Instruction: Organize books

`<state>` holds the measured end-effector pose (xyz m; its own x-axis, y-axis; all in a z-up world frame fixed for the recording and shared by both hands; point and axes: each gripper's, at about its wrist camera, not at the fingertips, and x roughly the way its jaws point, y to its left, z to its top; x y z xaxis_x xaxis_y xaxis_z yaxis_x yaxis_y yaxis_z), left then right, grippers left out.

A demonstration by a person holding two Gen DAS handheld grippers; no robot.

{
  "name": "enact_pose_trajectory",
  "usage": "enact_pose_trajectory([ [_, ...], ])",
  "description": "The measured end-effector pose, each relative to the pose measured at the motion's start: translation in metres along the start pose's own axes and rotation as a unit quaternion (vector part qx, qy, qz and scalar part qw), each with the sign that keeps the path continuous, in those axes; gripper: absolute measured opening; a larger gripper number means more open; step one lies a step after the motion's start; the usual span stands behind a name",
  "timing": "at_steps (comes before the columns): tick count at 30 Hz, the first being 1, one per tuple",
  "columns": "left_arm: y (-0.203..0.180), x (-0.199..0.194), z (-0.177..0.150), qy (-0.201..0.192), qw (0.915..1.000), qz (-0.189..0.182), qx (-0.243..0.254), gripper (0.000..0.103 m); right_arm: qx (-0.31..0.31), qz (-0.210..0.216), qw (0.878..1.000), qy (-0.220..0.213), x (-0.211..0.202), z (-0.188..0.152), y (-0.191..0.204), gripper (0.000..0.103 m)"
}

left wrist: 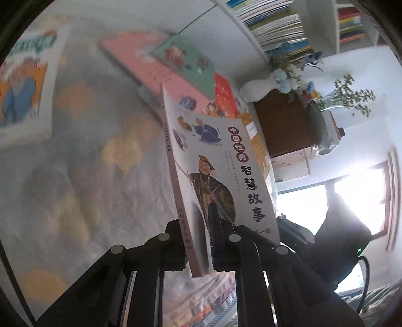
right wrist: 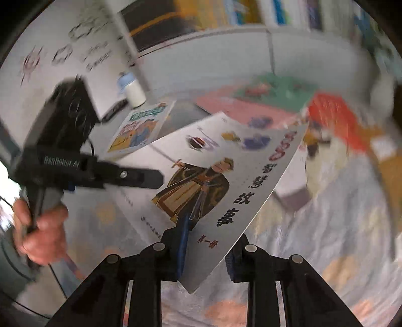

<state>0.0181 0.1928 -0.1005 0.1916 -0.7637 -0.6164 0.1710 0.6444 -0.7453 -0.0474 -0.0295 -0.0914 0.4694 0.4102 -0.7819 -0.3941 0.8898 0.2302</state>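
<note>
A thin grey book (left wrist: 221, 161) with a robed figure and black Chinese title on its cover is lifted off the bed. My left gripper (left wrist: 198, 239) is shut on its spine edge near the lower corner, so the book stands on edge in the left wrist view. In the right wrist view the same grey book (right wrist: 226, 176) slants across the middle. My right gripper (right wrist: 206, 249) is shut on its near corner, the blue pad (right wrist: 182, 241) lying on the cover. The left gripper (right wrist: 155, 179), held by a hand (right wrist: 42, 236), reaches the book's left edge.
On the patterned blanket (left wrist: 100, 176) lie a white cartoon book (right wrist: 140, 128), a pink book (left wrist: 150, 63), a green book (left wrist: 188, 60) on top of it and a red book (left wrist: 223, 98). Behind stand a filled bookshelf (left wrist: 276, 22), a white vase (left wrist: 261, 86), a brown cabinet (left wrist: 284, 125) and a white bottle (right wrist: 134, 91).
</note>
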Motion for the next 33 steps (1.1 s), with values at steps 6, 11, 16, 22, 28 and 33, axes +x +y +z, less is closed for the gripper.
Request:
enact_pose_trajectory([
  [6, -0.004, -0.052, 0.011, -0.065, 0.9977, -0.018, 0.013, 0.01, -0.021, 0.014, 0.999, -0.04, -0.022, 0.032, 0.02, 0.024],
  [11, 0.007, -0.099, 0.026, -0.13, 0.9913, 0.013, 0.011, 0.01, -0.08, 0.026, 0.994, -0.067, -0.005, 0.08, 0.061, 0.024],
  [16, 0.033, -0.137, 0.039, -0.175, 0.9824, 0.065, 0.003, 0.01, -0.121, 0.056, 0.988, -0.077, 0.025, 0.126, 0.102, 0.026],
  [22, 0.093, -0.145, 0.052, -0.195, 0.972, 0.119, -0.053, 0.011, -0.154, 0.087, 0.983, -0.039, 0.09, 0.164, 0.132, 0.026],
  [28, 0.148, -0.14, 0.054, -0.197, 0.9666, 0.119, -0.111, 0.011, -0.174, 0.092, 0.98, -0.002, 0.153, 0.178, 0.156, 0.026],
  [33, 0.175, -0.131, 0.053, -0.188, 0.9671, 0.104, -0.136, 0.012, -0.17, 0.088, 0.981, 0.019, 0.185, 0.178, 0.159, 0.026],
])
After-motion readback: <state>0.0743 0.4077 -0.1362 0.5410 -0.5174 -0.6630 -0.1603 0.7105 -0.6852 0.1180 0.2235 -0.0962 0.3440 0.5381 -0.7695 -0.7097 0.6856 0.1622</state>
